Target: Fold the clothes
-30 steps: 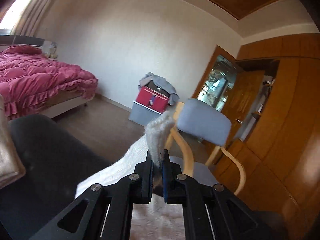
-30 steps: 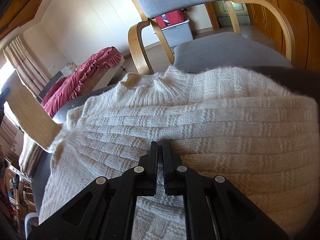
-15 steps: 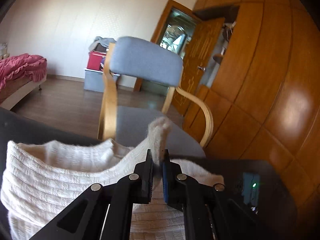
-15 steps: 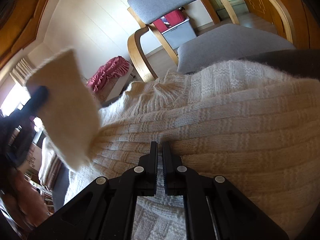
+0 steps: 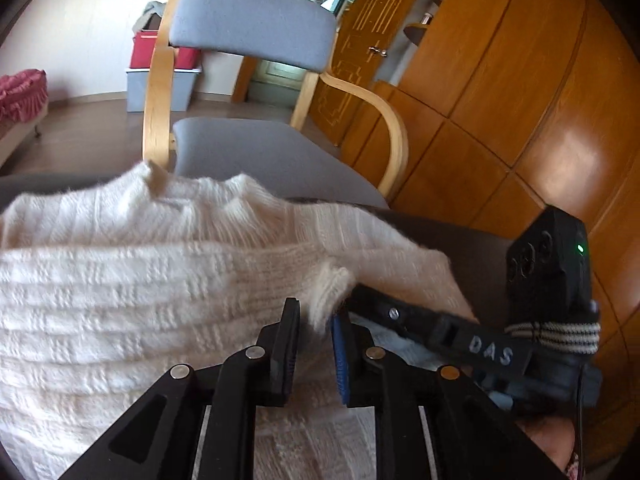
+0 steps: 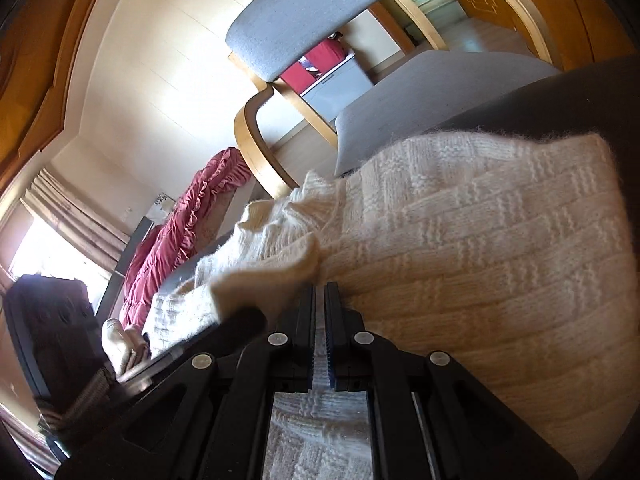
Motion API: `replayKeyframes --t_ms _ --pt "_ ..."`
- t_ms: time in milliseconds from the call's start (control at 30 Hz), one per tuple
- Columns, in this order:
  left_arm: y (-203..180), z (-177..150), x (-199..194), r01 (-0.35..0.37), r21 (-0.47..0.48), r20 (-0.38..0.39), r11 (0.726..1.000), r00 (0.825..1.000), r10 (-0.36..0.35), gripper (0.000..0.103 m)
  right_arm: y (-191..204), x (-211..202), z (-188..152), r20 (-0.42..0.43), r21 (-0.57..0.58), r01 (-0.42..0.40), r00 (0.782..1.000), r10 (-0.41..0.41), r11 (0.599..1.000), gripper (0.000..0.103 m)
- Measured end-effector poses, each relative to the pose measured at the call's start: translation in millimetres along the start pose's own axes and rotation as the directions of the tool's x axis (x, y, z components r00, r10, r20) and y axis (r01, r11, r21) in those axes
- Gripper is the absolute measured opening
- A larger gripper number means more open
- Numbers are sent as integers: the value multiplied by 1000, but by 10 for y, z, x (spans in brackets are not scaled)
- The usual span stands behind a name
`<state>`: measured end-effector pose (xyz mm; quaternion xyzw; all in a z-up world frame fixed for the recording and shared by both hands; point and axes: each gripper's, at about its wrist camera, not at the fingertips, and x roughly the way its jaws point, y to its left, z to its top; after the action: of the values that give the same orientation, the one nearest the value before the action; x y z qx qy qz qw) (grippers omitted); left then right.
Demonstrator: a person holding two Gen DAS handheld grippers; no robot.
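A cream knitted sweater [image 5: 120,300] lies spread on a dark surface [image 5: 460,236], its collar toward the chair. One sleeve is folded across the body, and its fuzzy cuff [image 5: 326,286] droops between the tips of my left gripper [image 5: 316,308]. That gripper's jaws are opening, with a clear gap, and the pads do not press on the cuff. In the right wrist view my right gripper [image 6: 319,290] is shut with nothing between its jaws, its tips down on the sweater [image 6: 460,260] beside the cuff [image 6: 272,276]. A left finger [image 6: 244,320] shows just left of it.
A grey upholstered chair [image 5: 248,20] with bent wooden arms stands just beyond the far edge of the surface. Wooden wardrobe panels [image 5: 520,100] fill the right side. A bed with a red quilt [image 6: 176,240] and a grey box with a red bag [image 5: 160,80] stand farther off.
My left gripper swung right and down, carrying the sleeve across the sweater's body, and its jaws have parted around the cuff. The right gripper stayed shut on the sweater and rolled a little.
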<state>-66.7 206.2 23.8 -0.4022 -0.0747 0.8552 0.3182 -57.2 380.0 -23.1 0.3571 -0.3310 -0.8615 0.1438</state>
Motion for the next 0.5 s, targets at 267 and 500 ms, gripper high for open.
replayKeyframes --t_ms 267,500 --pt "362 -359 -490 43 -26 41 999 998 -42 16 -60 -68 35 5 72 -88 996 87 994 29" --pt "704 -471 -532 158 -178 59 971 987 -149 16 68 -10 25 -17 34 -85 996 86 996 47"
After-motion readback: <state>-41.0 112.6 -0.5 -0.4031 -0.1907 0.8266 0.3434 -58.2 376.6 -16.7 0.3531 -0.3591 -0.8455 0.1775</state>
